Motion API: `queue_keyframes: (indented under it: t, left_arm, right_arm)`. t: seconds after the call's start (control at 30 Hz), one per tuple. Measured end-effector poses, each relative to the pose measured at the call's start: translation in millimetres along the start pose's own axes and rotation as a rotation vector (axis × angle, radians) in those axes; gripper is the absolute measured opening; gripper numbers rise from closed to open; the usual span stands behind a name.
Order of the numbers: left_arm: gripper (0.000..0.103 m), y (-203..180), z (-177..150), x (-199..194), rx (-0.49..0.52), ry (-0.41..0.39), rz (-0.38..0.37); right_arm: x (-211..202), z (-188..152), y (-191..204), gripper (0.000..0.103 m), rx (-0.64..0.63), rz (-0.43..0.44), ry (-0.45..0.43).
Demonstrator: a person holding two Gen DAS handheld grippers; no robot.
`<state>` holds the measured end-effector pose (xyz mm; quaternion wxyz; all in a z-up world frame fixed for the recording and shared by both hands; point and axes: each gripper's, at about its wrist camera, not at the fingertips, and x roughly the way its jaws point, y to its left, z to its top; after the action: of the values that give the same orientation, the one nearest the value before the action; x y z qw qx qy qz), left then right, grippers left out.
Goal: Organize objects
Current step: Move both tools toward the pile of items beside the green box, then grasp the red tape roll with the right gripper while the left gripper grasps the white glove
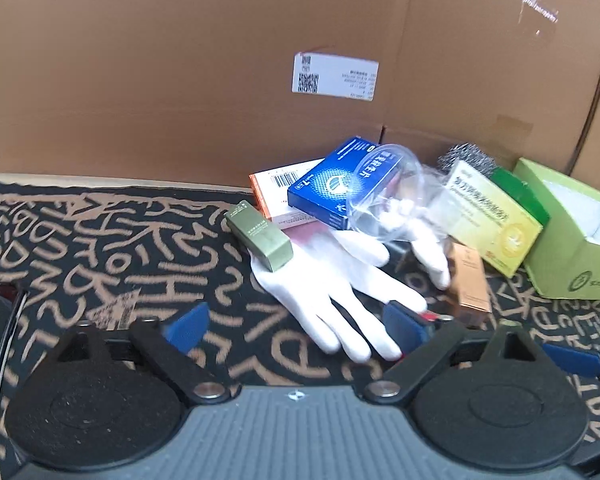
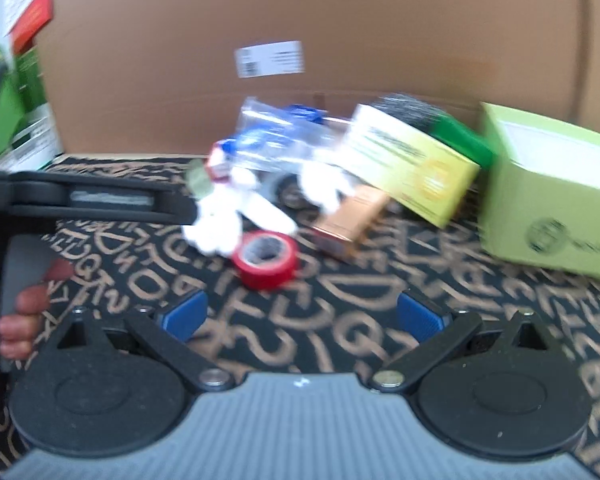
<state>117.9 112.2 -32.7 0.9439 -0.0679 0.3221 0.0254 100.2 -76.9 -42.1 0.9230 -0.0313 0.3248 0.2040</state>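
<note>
A white glove (image 1: 320,292) lies on the patterned mat (image 1: 100,240), with its fingertips between the blue pads (image 1: 188,326) of my left gripper (image 1: 296,328). That gripper is open and its pads stand clear of the glove. An olive box (image 1: 260,240) rests on the glove's cuff. Behind it are a blue box (image 1: 332,188), a clear plastic bag (image 1: 388,196) and a yellow-green box (image 1: 492,220). In the blurred right wrist view my right gripper (image 2: 302,316) is open and empty, just short of a red tape roll (image 2: 266,258). The white glove (image 2: 224,228) lies beyond the roll.
A cardboard wall (image 1: 180,80) closes the back. A light green open box (image 1: 572,232) stands at the right, with a copper box (image 2: 348,220) and a steel scrubber (image 1: 468,160) nearby. Stacked boxes (image 2: 24,80) stand far left. A person's fingers (image 2: 24,312) hold the left gripper's handle.
</note>
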Motion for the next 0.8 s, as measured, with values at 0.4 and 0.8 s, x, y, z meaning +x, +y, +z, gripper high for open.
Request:
queue_keyframes:
  t: [0.4,0.8]
  left_arm:
    - [0.013,-4,0,31,0.052,0.080,-0.109]
    - [0.007,-20,-56,-48,0.136,0.147,-0.277]
  right_arm:
    - [54,12,12,0.046,-0.096,0.040,0.027]
    - [-30,-23,-36,0.045,-0.037,-0.030,0.002]
